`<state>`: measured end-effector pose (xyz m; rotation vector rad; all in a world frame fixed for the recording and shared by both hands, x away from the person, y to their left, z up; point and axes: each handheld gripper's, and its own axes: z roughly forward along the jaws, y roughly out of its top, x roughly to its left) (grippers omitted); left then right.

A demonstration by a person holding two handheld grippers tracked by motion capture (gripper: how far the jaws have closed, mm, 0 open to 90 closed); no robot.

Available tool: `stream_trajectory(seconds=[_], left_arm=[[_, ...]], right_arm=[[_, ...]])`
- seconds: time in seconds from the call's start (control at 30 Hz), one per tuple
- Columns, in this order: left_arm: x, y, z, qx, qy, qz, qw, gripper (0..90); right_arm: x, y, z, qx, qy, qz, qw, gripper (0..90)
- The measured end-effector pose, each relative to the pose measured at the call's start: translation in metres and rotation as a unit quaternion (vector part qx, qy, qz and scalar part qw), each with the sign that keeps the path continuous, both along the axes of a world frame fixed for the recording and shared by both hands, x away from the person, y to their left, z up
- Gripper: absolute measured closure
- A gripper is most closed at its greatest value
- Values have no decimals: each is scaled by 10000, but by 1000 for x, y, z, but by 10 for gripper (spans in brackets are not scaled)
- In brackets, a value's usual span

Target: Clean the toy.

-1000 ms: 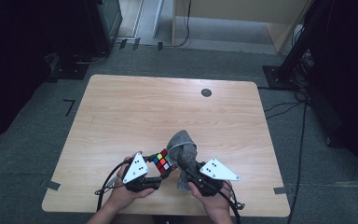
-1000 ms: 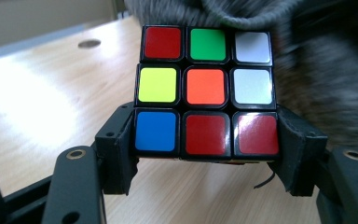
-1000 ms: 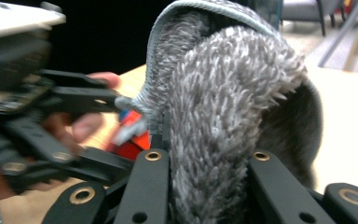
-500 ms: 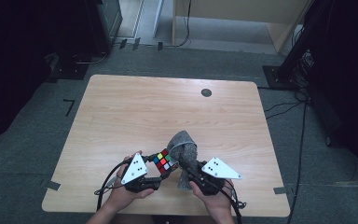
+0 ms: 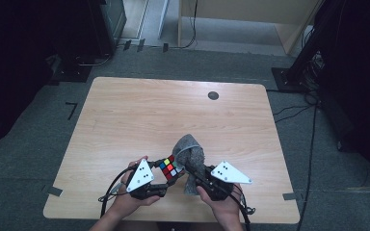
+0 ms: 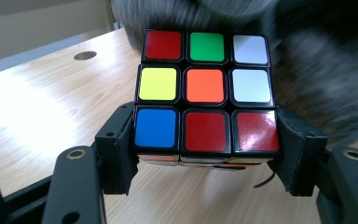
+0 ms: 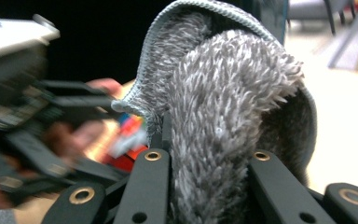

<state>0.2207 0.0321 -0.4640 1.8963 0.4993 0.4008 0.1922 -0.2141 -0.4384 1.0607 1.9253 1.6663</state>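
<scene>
two grippers above the table's [image 5: 125, 120] near edge; left gripper [image 6: 205, 161] clamps the puzzle cube [image 6: 206, 91]; right gripper [image 7: 205, 172] grips the grey cloth [image 7: 233, 93], touching the cube's far side.

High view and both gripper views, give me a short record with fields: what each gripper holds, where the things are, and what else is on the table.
left gripper: shut on cube, jaws on its two sides
cube face toward camera: red, green, white; yellow, orange, white; blue, red, red
right gripper: shut on cloth
cloth: grey, fluffy, bunched, against the cube's right side
place: near edge of table
also on table: dark round spot, far side
</scene>
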Motion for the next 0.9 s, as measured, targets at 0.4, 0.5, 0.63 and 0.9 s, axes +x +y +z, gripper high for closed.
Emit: stream_trajectory(seconds=[0.4,0.5,0.63,0.9], left_arm=[[-12,-21,2,735,-346,132,9966,344],[-10,-18,1,732,-309,165,9967,345],[-9,-19,1,690,-263,173,9971,345],[-9,-17,2,576,-247,67,9980,345]], right_arm=[[-15,39,-1,-703,-186,730,9947,785],[-10,29,2,-565,-207,438,9972,786],[-6,15,3,-304,-109,146,9994,785],[-9,22,1,-288,-258,340,9987,780]])
